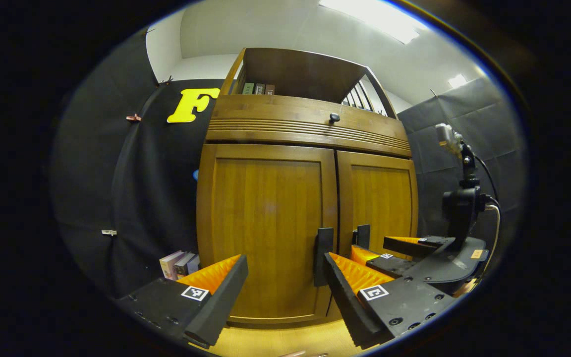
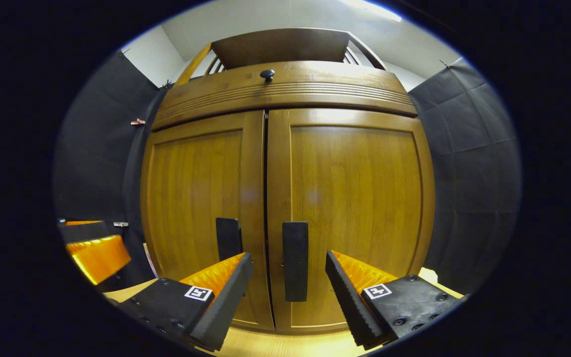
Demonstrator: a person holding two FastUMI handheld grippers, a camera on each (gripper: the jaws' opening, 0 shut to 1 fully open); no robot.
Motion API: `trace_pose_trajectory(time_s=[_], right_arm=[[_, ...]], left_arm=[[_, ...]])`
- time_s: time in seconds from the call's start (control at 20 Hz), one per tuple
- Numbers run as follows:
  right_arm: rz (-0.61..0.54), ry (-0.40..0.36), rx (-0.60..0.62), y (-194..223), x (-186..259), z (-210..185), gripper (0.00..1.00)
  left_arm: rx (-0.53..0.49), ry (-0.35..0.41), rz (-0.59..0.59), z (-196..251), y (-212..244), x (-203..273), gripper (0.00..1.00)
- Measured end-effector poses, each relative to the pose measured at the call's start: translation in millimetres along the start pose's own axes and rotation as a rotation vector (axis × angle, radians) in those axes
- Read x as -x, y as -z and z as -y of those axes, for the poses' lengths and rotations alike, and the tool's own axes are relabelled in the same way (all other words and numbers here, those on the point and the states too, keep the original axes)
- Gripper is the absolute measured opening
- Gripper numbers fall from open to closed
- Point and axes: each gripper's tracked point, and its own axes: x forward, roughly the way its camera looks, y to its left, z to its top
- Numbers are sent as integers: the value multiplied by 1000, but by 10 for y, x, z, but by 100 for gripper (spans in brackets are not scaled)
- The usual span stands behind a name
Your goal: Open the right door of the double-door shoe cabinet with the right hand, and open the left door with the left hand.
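Shoe cabinet (image 2: 285,148): standing directly ahead, both doors closed. Right gripper (image 2: 288,285): jaws spread wide, flanking the right door's handle (image 2: 295,260) without contact. Left gripper (image 1: 283,292): jaws released, facing the left door (image 1: 265,223), its handle (image 1: 323,255) beside one finger.

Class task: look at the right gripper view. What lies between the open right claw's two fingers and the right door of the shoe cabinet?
The right door's handle stands between the right claw's fingers, against the right door; the right gripper view shows it.
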Motion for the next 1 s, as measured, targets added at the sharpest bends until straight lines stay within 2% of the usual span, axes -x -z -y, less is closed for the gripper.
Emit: trace_pose_trajectory(time_s=[0.05,0.1,0.2,0.3,0.35,0.45,0.5,0.55,0.7,0.8,0.9,0.95,1.0], right_arm=[[-7,12,0,50,-55,17,95],[-14,23,-2,108,-95,31,86],[-27,23,-4,188,-175,10,80],[-22,25,6,205,-246,-13,83],[-9,52,15,207,-285,48,83],[16,84,30,182,-300,96,63],[26,90,32,163,-313,99,61],[31,92,28,152,-336,101,63],[23,81,7,168,-382,90,61],[21,87,-2,252,-424,122,61],[28,92,9,183,-396,116,36],[29,94,21,212,-430,118,40],[36,98,33,187,-418,103,29]], left_arm=[[3,-3,6,-43,-8,-8,94],[6,-8,9,-99,-5,-11,94],[3,-36,12,-220,15,-16,94],[6,-59,17,-332,34,-32,95],[10,-64,18,-369,43,-53,95],[16,-70,13,-443,92,-74,95],[18,-74,9,-496,123,-93,95],[19,-79,3,-531,154,-105,96],[21,-88,-16,-606,235,-174,92],[20,-93,-27,-641,279,-196,95],[23,-91,-28,-644,303,-205,95],[26,-88,-27,-640,298,-207,93],[29,-84,-25,-634,300,-214,95]])
